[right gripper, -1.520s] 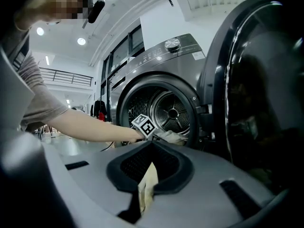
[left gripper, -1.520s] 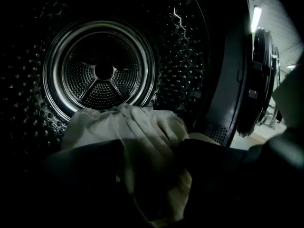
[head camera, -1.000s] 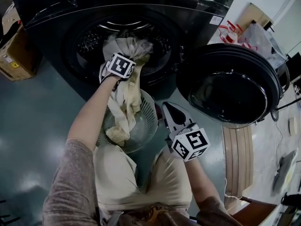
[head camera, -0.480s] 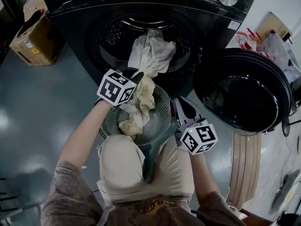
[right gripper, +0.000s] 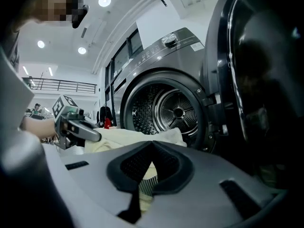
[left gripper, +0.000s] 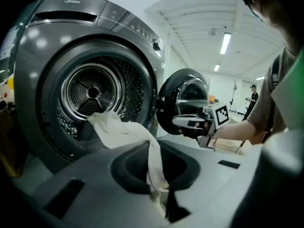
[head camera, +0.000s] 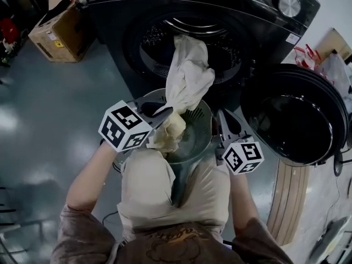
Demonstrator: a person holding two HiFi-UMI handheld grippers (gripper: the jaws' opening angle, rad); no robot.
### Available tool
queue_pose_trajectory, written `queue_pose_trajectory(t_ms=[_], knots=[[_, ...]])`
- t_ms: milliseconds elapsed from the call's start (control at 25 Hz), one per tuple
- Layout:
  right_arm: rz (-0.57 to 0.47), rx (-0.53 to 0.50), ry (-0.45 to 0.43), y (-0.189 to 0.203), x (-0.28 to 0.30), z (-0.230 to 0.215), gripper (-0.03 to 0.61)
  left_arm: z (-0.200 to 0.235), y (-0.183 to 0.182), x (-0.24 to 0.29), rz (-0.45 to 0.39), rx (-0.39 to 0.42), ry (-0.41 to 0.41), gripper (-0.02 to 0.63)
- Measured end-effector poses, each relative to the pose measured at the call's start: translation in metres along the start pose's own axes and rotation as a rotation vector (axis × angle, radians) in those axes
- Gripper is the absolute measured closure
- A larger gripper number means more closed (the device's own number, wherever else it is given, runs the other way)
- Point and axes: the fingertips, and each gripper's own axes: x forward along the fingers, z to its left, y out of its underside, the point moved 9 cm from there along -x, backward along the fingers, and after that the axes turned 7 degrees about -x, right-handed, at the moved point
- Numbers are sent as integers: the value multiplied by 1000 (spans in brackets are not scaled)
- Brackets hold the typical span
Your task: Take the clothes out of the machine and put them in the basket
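Step in hand: withdrawal of cream garment (head camera: 190, 76) from machine (head camera: 220, 4).

Garment found stretched from drum (left gripper: 92, 91) mouth down to basket (head camera: 198, 139). Lower end bunched inside basket, upper end draped over drum lip.

Left gripper (head camera: 166, 110) clamped on garment above basket. Right gripper (head camera: 224, 115) held just beside basket, jaws together, nothing gripped.

Next move, as judged: garment to be drawn back until tail clears drum, then lowered into basket and released. Snagging at drum lip to be watched.

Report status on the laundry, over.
Left tool shut on cloth, half out of drum, hanging over basket. Right tool shut by basket rim. Door open.
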Motion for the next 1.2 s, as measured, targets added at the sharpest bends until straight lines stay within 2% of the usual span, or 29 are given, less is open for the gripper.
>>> queue_pose_trajectory(t_ms=[160, 240, 320, 360, 560, 720, 880, 1000, 1120, 1200], knots=[[-6, 7, -16, 0, 6, 4, 581, -12, 1, -8, 69, 64, -3, 578], [-6, 5, -29, 0, 9, 8, 581, -10, 4, -6, 92, 77, -29, 521], [-6, 3, -36, 0, 10, 10, 580, -6, 7, -4, 88, 57, -39, 418], [-5, 3, -37, 0, 11, 11, 580, -3, 7, -2, 76, 40, -38, 391], [1, 5, -38, 1, 11, 15, 581, 32, 8, 33, 54, -17, -63, 307], [8, -2, -36, -1, 9, 18, 580, 77, 5, 89, 66, -51, -131, 245], [12, -6, -20, -3, 4, 18, 581, 114, -6, 133, 72, -39, -237, 212], [16, -11, -6, -4, 1, 17, 580, 137, -9, 157, 115, -20, -328, 209], [19, -13, 1, -4, -2, 17, 580, 150, -5, 172, 158, -64, -353, 211], [23, -14, 7, -4, -5, 16, 580, 153, 1, 178, 182, -72, -378, 244]])
